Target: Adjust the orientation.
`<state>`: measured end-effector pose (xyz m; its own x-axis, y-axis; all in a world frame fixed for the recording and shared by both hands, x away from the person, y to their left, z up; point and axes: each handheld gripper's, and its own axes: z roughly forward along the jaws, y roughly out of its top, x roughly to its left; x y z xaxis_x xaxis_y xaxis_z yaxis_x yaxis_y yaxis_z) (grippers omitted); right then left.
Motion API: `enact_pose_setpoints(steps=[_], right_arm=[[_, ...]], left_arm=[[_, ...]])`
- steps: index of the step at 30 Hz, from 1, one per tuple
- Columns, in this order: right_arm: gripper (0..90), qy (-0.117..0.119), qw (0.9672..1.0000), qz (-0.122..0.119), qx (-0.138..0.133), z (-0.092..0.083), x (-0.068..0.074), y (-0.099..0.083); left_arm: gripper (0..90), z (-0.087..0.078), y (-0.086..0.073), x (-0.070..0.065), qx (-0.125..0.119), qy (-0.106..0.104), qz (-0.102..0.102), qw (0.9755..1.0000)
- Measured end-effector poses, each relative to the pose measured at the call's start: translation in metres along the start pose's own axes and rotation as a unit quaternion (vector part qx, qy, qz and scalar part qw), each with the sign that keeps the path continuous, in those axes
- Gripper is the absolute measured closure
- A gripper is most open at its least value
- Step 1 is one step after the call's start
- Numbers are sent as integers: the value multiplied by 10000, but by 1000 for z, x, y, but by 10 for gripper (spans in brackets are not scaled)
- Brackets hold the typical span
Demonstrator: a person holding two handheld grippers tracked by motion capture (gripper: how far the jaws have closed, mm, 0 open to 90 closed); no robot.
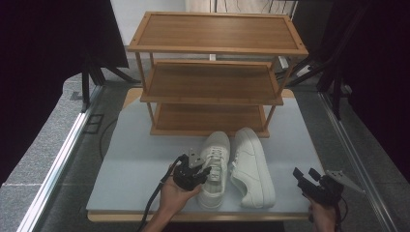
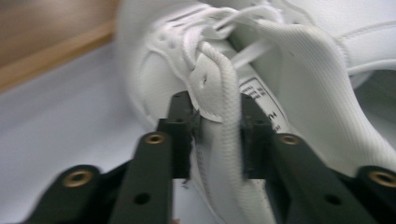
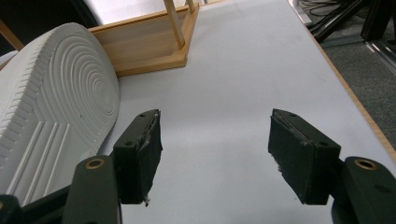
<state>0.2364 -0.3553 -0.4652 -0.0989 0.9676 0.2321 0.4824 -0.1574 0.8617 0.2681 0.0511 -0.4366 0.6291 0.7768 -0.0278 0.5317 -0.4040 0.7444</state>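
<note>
Left tool (image 1: 205,172) clamped on the lace-and-eyelet flap of the left white lace-up leather sneaker (image 1: 216,166), near the pale blue counter (image 1: 135,169) front edge. Right tool (image 3: 215,154) released, jaws wide, at the front right corner.

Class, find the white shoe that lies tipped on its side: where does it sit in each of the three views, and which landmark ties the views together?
High view: the tipped shoe lies right of centre, beside the upright shoe.
Left gripper view: its upper fills the top right corner.
Right gripper view: its ribbed sole stands at the left edge.
Shared landmark: the wooden rack, its base just beyond the shoe.
</note>
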Motion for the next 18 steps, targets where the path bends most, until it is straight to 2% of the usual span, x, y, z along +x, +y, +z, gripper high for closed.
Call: enact_pose_setpoints(steps=[2, 3, 6, 9, 18], right_arm=[[345, 16, 10000, 1, 14, 0, 1, 0], [345, 18, 10000, -10, 12, 0, 1, 0], [345, 15, 10000, 3, 15, 1, 1, 0], [345, 3, 10000, 12, 31, 1, 0, -1], [345, -12, 10000, 47, -7, -2, -2, 0]], left_arm=[[768, -2, -1, 8, -24, 57, -70, 10000], [782, -3, -2, 14, -32, -3, -146, 9999], [808, -7, -4, 25, 8, -62, -206, 9998], [811, -13, -7, 35, 13, -150, -269, 9995], [811, -34, -26, 59, -26, -101, -442, 9990]])
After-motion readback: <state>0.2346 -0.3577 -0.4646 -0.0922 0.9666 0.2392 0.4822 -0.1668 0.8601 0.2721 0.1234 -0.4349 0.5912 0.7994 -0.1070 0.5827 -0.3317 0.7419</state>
